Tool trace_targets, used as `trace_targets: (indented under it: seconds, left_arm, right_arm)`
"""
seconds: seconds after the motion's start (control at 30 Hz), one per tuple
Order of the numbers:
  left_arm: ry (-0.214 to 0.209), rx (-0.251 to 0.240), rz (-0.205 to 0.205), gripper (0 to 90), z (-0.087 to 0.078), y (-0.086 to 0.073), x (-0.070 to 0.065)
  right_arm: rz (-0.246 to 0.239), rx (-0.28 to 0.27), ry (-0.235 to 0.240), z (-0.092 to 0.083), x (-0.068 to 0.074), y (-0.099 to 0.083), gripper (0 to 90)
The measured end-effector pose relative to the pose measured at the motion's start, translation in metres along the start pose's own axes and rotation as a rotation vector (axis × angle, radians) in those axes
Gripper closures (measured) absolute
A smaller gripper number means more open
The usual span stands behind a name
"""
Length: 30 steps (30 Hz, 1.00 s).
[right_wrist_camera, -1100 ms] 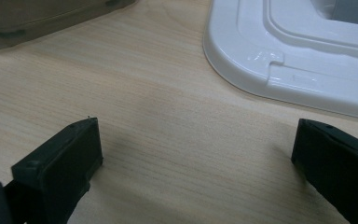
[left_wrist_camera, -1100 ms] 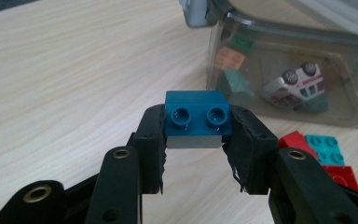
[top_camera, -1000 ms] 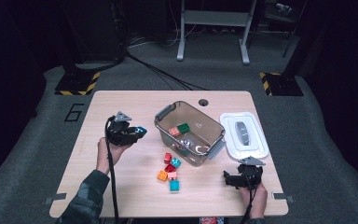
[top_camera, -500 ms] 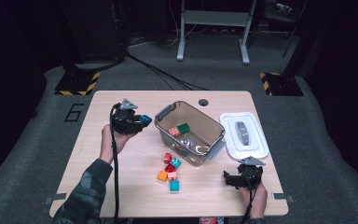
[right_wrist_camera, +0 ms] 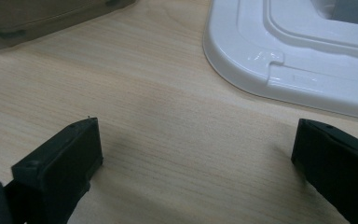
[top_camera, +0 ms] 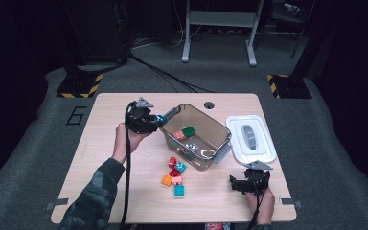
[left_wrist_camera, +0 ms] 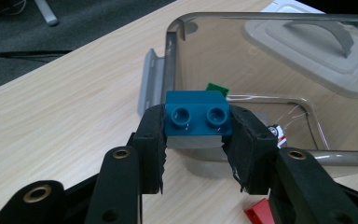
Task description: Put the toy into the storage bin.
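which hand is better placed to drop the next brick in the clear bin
Left. The left tool is shut on a blue brick right at the clear bin rim. The right tool sits open and empty on the table near the white lid.

We see a white lid (top_camera: 250,139) lying flat on the wooden tabletop (top_camera: 100,158), loose bricks (top_camera: 174,177) scattered near its front edge, grey carpet (top_camera: 24,158) around

The high view looks forward and down over the whole surface (top_camera: 124,191). Both gripper views sit low and close; all three share the white lid (top_camera: 250,139).
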<state>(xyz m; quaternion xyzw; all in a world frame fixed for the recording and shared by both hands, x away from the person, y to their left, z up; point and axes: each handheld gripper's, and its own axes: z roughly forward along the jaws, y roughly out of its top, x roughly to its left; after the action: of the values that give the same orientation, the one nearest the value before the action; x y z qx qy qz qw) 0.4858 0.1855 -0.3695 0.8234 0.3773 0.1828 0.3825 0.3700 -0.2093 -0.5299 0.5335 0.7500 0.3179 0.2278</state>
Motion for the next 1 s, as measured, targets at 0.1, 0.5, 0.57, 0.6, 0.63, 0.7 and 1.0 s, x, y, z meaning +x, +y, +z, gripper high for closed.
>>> trace_targets:
  seconds: [0.1,0.5,0.57,0.6,0.63,0.7,1.0]
  left_arm:
    - [-0.014,0.013,0.011,58.8,0.007,0.002,-0.005]
    - [-0.059,0.072,0.054,58.7,0.024,0.002,-0.021]
    - [-0.062,0.078,0.062,58.7,0.024,0.002,-0.021]
    - [-0.062,0.078,0.062,58.7,0.024,0.002,-0.021]
    - [-0.069,0.087,0.068,58.7,0.024,0.002,-0.022]
    - [-0.072,0.091,0.067,58.7,0.024,0.001,-0.023]
    - [-0.077,0.096,0.063,57.8,0.023,0.000,-0.023]
  right_arm:
    - [0.000,0.000,0.000,0.000,0.000,0.000,1.1]
    - [0.000,0.000,0.000,0.000,0.000,0.000,1.1]
    - [0.000,0.000,0.000,0.000,0.000,0.000,1.1]
    - [0.000,0.000,0.000,0.000,0.000,0.000,1.1]
    - [0.000,0.000,0.000,0.000,0.000,0.000,1.1]
    - [0.000,0.000,0.000,0.000,0.000,0.000,1.1]
    - [0.000,0.000,0.000,0.000,0.000,0.000,1.1]
